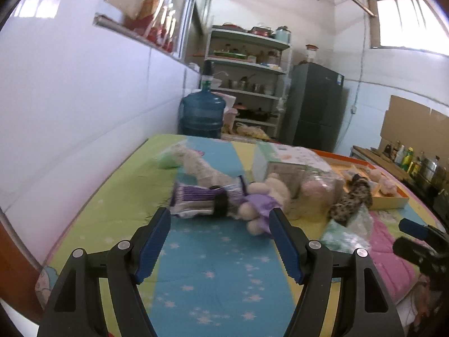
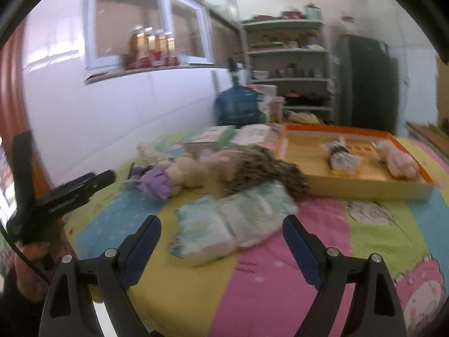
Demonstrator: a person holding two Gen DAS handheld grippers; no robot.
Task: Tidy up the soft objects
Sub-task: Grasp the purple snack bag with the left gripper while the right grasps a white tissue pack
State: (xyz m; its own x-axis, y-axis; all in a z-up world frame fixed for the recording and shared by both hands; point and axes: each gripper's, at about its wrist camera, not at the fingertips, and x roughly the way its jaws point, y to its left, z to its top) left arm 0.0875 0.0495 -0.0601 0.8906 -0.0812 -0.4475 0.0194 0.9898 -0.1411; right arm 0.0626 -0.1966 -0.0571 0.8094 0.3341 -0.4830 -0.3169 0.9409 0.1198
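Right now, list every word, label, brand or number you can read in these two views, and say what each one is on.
No text can be read in either view.
Fridge: a small blue sticker near its top, too small to read.
Orange box: reddish marks on its floor, blurred.
Left gripper: pale lettering on its side, too blurred to read.
Flat packs behind the toys: printed faces, blurred.
Bedsheet: a faint printed mark, unreadable.

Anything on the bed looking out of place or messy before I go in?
Yes. A loose heap lies outside the orange tray: a plush bear in a purple dress, a leopard-print cloth and a pale green packet, all lying askew. Only two soft items sit in the tray. Nothing looks spilled or torn.
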